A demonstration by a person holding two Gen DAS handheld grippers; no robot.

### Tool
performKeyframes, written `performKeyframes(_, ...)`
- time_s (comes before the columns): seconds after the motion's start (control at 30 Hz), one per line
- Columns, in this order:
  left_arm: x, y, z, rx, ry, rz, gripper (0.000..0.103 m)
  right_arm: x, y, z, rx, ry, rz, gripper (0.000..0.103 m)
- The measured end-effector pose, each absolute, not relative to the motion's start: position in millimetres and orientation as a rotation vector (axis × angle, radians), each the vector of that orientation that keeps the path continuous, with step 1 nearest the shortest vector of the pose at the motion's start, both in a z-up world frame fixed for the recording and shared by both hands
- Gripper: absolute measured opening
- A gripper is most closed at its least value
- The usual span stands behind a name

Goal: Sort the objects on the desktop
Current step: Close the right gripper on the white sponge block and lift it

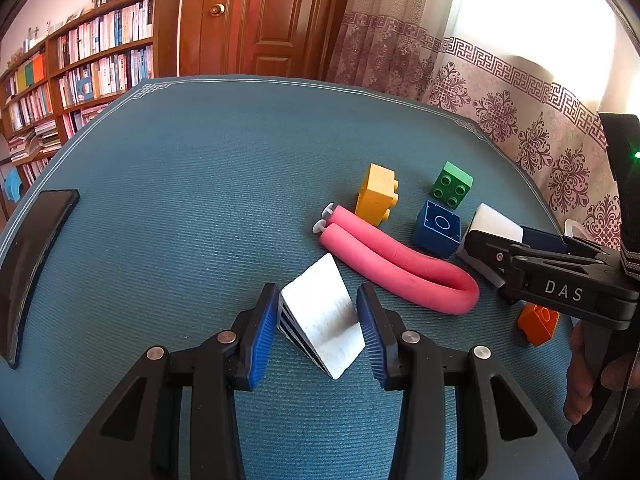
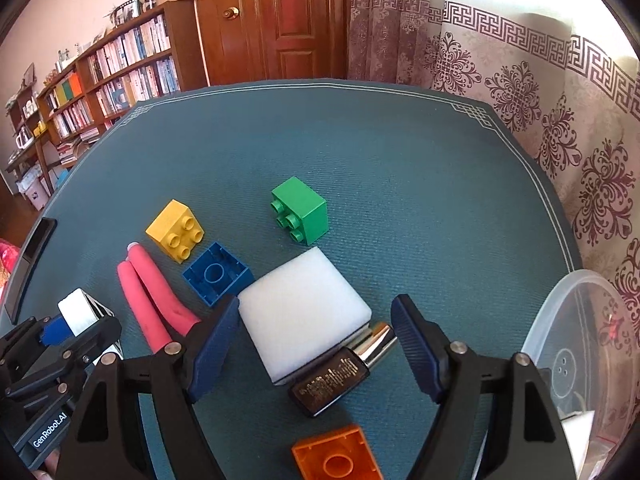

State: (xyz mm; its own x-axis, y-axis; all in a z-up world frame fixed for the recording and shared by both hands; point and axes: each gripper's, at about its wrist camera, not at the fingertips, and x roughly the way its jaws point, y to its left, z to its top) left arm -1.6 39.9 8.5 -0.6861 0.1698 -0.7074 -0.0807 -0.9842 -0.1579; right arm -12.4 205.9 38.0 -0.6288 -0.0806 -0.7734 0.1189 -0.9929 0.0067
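Observation:
My left gripper (image 1: 318, 296) is shut on a small white block with a striped side (image 1: 324, 320), both blue pads against it. In the right wrist view that block (image 2: 80, 310) shows at the lower left. My right gripper (image 2: 316, 308) stands open over a larger white foam block (image 2: 304, 312) and a dark lipstick tube (image 2: 340, 376) lying against it. Its left pad is close to the foam's corner and the right pad is clear of it. In the left wrist view the right gripper (image 1: 508, 236) reaches over the foam block (image 1: 496, 222).
On the teal mat (image 2: 400, 180) lie a bent pink foam roller (image 1: 400, 264), yellow (image 2: 176, 230), green (image 2: 300, 210), blue (image 2: 218, 272) and orange (image 2: 336, 460) bricks. A black phone (image 1: 28, 264) lies at the left edge. A clear plastic container (image 2: 580, 340) stands on the right.

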Motion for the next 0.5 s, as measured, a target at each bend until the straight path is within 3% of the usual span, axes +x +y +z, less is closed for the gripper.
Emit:
performKeyframes(0.3, -1.7, 38.6, 8.7, -1.175, -0.171, 2.760, 0.043, -12.3, 202.6, 28.6, 1.313, 0.130, -2.742, 0.081)
performKeyframes(0.5, -0.9, 37.3, 8.9, -1.173, -0.182, 2.759, 0.043, -8.0, 209.1, 35.0, 1.271, 0.040, -2.760, 0.066)
